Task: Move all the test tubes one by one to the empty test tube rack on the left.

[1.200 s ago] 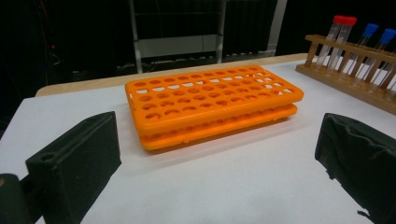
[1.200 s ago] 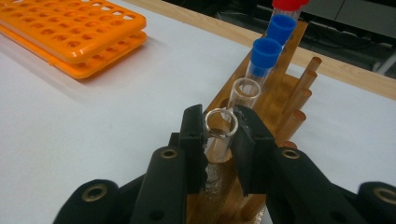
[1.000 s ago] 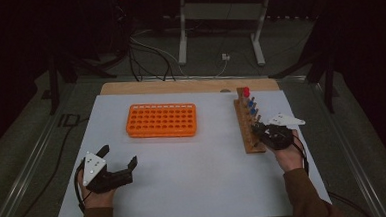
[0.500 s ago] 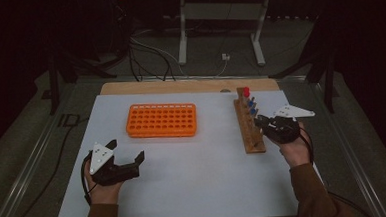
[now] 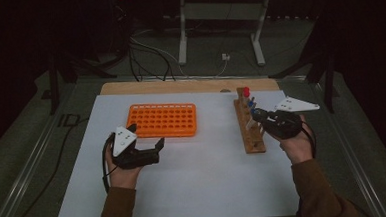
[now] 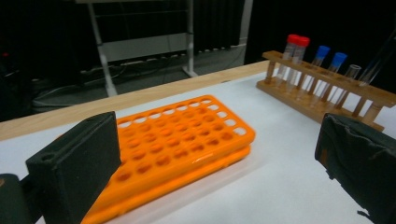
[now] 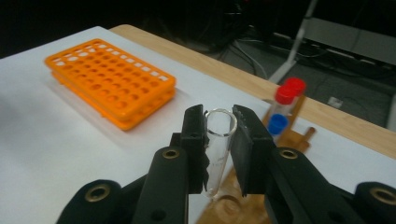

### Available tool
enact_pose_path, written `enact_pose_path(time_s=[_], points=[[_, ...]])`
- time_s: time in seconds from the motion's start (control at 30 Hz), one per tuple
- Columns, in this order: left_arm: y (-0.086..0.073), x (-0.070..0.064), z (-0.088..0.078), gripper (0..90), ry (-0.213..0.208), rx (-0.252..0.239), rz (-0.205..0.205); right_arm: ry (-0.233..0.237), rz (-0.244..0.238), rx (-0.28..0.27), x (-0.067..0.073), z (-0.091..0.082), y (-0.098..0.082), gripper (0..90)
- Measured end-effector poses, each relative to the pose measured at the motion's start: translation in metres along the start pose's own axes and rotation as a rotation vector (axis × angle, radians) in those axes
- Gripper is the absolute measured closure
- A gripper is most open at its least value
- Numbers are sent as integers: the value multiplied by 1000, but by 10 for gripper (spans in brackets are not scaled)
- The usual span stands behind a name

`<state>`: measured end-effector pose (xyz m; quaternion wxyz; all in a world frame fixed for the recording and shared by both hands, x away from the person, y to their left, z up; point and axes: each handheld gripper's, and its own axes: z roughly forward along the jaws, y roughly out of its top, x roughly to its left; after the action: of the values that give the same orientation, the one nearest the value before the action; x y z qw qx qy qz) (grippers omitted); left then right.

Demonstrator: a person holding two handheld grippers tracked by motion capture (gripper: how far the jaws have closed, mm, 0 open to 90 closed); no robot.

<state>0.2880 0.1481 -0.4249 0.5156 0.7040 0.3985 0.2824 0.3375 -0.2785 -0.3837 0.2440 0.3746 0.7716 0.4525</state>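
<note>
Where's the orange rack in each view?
High view: the orange rack lies left of centre on the white table, ahead of the left gripper.
Left gripper view: it lies centre-left, partly behind the left jaw.
Right gripper view: it lies upper left, beyond the right gripper, which is shut on a clear tube.
Shared landmark: the wooden rack.

Both forearms are in brown sleeves. Each hand carries a black two-jaw gripper, the left gripper [image 5: 145, 147] and the right gripper [image 5: 259, 116], topped by a pale grey three-cornered plate, with a black cable looping back past the wrist. Seen close, the jaws are matte black blocks on arms with brass-ringed screw holes.
</note>
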Motion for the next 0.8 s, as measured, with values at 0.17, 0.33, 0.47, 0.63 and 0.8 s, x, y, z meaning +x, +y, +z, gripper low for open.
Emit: enact_pose_path(time_s=[0.17, 0.33, 0.47, 0.63, 0.8], points=[[6, -13, 20, 10, -34, 12, 19, 42, 8, 8, 9, 8, 1, 763], [11, -25, 39, 13, -58, 23, 42, 70, -3, 11, 19, 14, 4, 763], [13, -35, 52, 30, -82, 22, 44, 96, -13, 18, 29, 20, 6, 763], [16, -48, 66, 51, -121, 28, 54, 120, -19, 26, 37, 27, 7, 762], [18, -63, 81, 77, -163, 37, 56, 143, -12, 26, 44, 29, 9, 762]])
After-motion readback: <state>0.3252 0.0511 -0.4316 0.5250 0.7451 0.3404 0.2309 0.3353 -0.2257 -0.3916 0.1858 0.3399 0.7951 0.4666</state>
